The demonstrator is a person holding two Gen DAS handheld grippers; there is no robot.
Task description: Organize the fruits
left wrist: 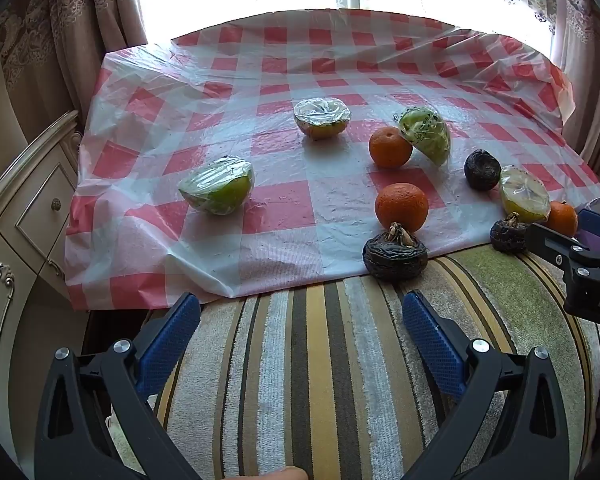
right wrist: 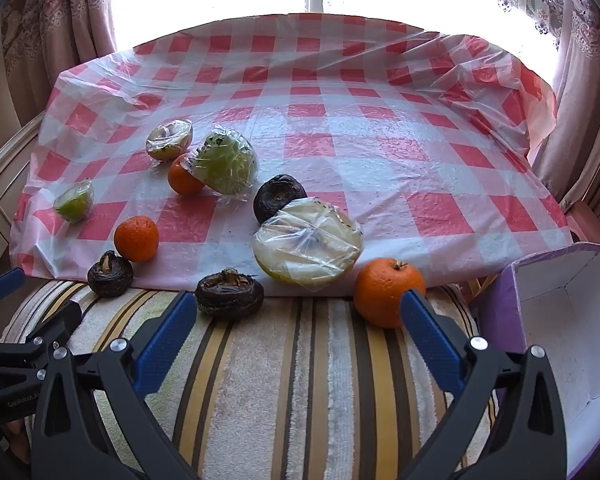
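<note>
Picking the nearest orange (right wrist: 386, 292) cleanly probably means centring it between the pads and closing gently before carrying it to the purple box (right wrist: 556, 332) at right. It sits at the checked cloth's (right wrist: 340, 128) near edge, just beside the right claw's (right wrist: 298, 312) right fingertip. Both claws, right and left (left wrist: 300, 312), are spread wide and empty.

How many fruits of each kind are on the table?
Oranges: 3
Dark wrinkled fruits: 3
Plastic-wrapped cut fruits: 4
Total: 10
</note>
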